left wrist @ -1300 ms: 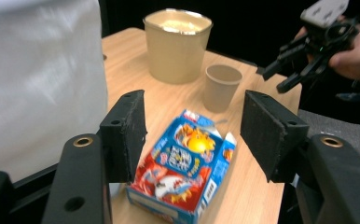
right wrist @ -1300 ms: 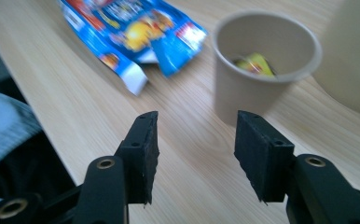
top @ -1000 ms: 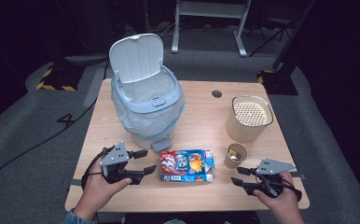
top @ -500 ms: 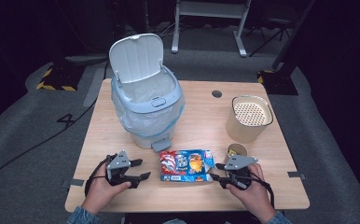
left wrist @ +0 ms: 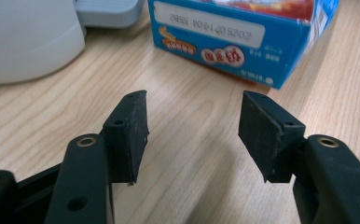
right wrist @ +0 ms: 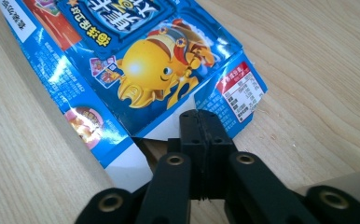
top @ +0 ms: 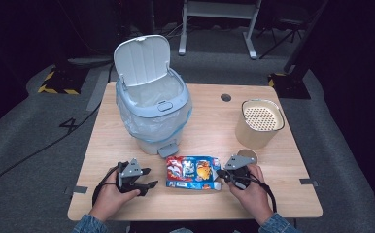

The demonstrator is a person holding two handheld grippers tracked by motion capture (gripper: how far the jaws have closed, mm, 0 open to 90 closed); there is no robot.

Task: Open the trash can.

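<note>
High view: our right gripper (top: 223, 175) pinches the snack box (top: 191, 172) flap; left gripper (top: 145, 177) gapes empty; binning (top: 152, 104) remains

A flattened snack box (top: 192, 172) is lying near the front edge of the table (top: 210, 121), with the left gripper (top: 145, 177) sitting to its left, apart from it, and the right gripper (top: 223, 175) meeting its right end. Behind the box, a bin (top: 152, 112) is standing toward the table's left, its pedal (top: 167, 150) just behind the box's left part. A cylindrical container (top: 259, 123) is standing toward the right, behind the right gripper.
</note>
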